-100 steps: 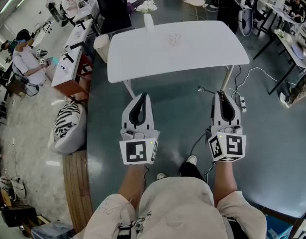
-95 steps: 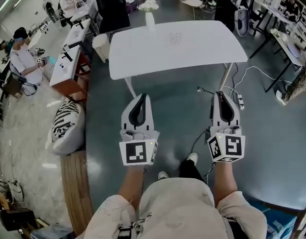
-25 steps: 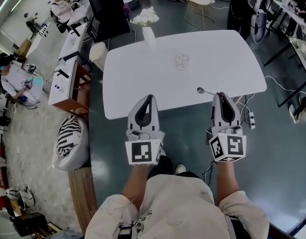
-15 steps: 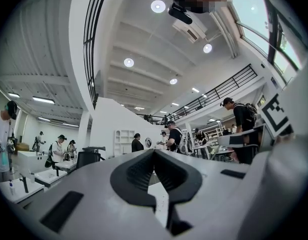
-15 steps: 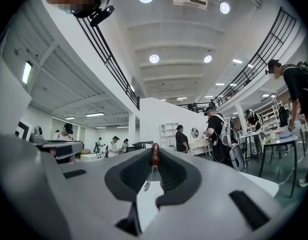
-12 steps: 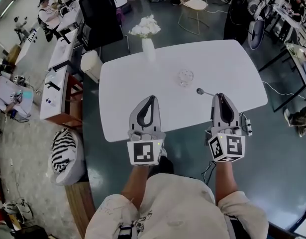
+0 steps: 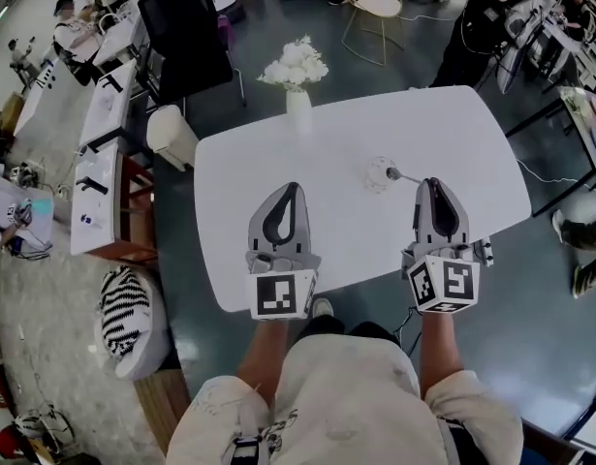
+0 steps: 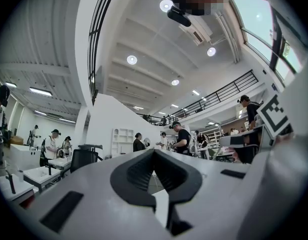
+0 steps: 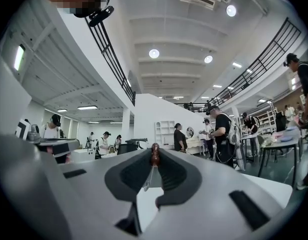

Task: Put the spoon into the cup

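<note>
Quick status from my end: my right gripper (image 7: 432,182) is clenched on the tail of the thin silver metal spoon (image 7: 402,174); it's pinched right at the jaw tips so the bowl sticks out well ahead and can go into something narrow without the jaws getting in the way. In the right gripper view the handle (image 9: 151,176) runs straight out between the pads. The bowl end sits at the right edge of the small clear glass cup (image 7: 378,174) on the white table (image 7: 239,182) (over the rim or just beside it, I can't tell from the head view); not in yet, I'd say. The left gripper (image 7: 289,188) is clamped shut on nothing; it hangs over the table, clear of the cup. The cup looks empty; the white vase (image 7: 298,114) at the far edge holds white flowers (image 7: 294,64).
</note>
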Motion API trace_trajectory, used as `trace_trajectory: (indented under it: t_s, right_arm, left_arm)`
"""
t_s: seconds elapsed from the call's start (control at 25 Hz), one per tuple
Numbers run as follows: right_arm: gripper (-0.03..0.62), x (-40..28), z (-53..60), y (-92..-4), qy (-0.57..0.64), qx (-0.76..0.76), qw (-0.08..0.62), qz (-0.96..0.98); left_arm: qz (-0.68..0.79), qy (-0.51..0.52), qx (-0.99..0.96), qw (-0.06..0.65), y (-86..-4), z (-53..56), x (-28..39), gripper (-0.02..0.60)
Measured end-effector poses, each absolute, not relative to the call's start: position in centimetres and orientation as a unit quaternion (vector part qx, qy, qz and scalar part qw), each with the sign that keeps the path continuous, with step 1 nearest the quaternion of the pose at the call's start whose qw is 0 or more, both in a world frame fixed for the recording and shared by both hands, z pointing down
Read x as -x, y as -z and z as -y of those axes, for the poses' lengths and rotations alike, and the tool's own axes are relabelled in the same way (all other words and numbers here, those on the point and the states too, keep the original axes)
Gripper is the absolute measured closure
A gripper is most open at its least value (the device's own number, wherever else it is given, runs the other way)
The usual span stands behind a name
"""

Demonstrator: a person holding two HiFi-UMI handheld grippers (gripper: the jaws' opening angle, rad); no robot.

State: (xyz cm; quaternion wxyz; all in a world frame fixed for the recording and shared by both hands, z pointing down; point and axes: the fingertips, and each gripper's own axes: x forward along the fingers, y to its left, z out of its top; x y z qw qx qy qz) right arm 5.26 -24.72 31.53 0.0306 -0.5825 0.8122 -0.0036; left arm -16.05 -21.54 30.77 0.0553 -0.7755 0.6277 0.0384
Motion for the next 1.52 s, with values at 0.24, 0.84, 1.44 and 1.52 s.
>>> trace_trajectory:
  t_s: [0.24,0.84,1.44,1.52]
  right_arm:
    - [0.572,-3.7,27.5,-33.8,0.012,0.59,0.001,-0.808]
    - [0.572,-6.0,35.9,-47.9,0.106,0.585,-0.096,-0.798]
    - [0.572,-5.4,40.7,-57.2,0.188,0.539,-0.147,-0.808]
    - [0.572,-5.3,41.0,-57.7,0.192,0.537,-0.151,-0.807]
  left_arm:
    - [-0.62,-0.036,0.783,0.037,-33.4,25.0,17.3,0.578]
    - [-0.615,0.015,0.788,-0.031,-43.5,31.6,14.4,0.578]
    - [-0.594,0.077,0.797,-0.085,-50.6,36.8,10.3,0.578]
    - [-0.592,0.078,0.798,-0.087,-50.8,37.3,10.1,0.578]
